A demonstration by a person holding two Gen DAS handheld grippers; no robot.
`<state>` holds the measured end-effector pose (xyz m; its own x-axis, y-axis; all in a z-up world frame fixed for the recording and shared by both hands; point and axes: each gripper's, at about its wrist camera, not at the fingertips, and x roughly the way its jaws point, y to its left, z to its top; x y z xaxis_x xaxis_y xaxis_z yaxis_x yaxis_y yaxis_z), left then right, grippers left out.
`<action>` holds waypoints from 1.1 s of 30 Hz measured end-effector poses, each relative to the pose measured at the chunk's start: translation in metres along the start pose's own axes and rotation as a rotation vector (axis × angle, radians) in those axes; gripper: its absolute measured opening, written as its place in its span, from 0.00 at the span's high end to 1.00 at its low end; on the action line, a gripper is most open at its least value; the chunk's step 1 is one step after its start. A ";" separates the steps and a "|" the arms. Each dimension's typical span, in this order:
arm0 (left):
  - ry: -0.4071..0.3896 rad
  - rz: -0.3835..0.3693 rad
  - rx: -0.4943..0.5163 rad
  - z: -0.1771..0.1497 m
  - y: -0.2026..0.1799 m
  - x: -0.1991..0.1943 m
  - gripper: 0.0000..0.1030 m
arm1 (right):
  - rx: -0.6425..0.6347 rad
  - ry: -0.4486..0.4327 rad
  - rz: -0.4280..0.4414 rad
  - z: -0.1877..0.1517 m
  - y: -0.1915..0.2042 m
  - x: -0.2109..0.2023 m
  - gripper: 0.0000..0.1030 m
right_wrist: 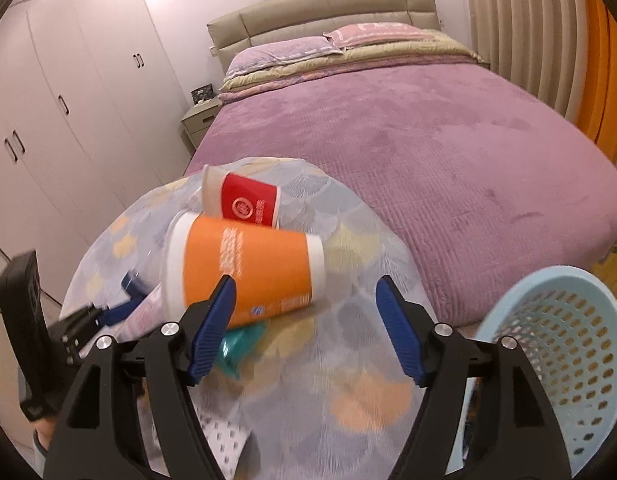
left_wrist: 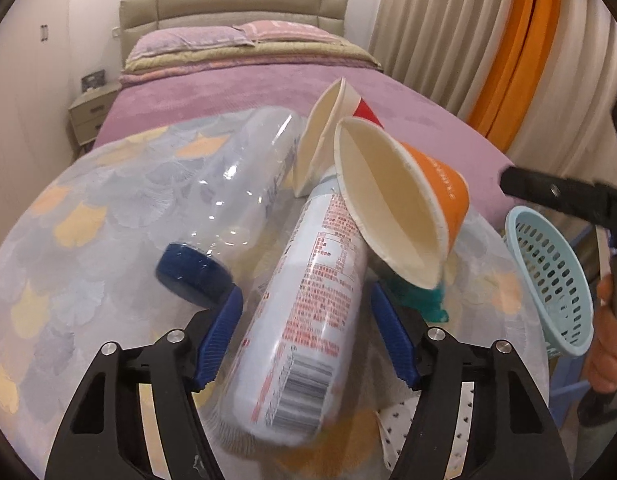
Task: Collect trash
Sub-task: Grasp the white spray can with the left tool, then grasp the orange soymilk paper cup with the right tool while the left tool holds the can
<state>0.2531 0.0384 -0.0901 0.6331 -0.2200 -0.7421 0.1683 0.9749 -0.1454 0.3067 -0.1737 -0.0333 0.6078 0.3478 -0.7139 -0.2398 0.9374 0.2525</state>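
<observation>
The left claw (left_wrist: 306,314) is open, and a white bottle with red writing (left_wrist: 308,304) lies between its blue pads (left_wrist: 222,334), but the pads do not squeeze it. The right claw (right_wrist: 306,326) is open too and holds nothing. All the trash lies on the round table (right_wrist: 348,380) with the flowery cloth. Just past the white bottle an orange cup (left_wrist: 412,204) lies on its side, resting on the bottle. Behind it is a red cup (left_wrist: 340,116). A clear bottle with a blue cap (left_wrist: 194,274) lies left of the white bottle. A light blue basket (right_wrist: 564,352) stands right of the table.
</observation>
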 end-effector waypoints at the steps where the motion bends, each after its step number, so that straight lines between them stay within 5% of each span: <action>1: 0.007 -0.006 0.002 0.000 0.001 0.003 0.39 | 0.017 0.011 0.005 0.004 -0.004 0.009 0.31; 7: 0.024 -0.034 -0.001 0.002 0.005 0.017 0.43 | 0.079 0.058 0.039 0.015 -0.019 0.039 0.30; 12: 0.027 -0.062 0.004 -0.002 0.002 0.011 0.53 | 0.164 0.094 0.170 0.018 -0.033 0.051 0.28; 26: -0.054 -0.081 -0.043 -0.025 0.002 -0.040 0.54 | -0.002 0.074 0.345 -0.017 0.018 -0.006 0.37; 29: -0.067 -0.075 -0.053 -0.034 0.004 -0.052 0.54 | -0.022 0.068 0.338 -0.023 0.025 -0.016 0.37; 33: -0.077 -0.054 -0.086 -0.049 0.011 -0.066 0.54 | -0.036 0.034 0.220 -0.028 0.033 -0.025 0.37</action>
<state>0.1764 0.0654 -0.0743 0.6819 -0.2705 -0.6796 0.1399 0.9602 -0.2417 0.2627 -0.1518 -0.0253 0.5120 0.5426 -0.6659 -0.3915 0.8374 0.3814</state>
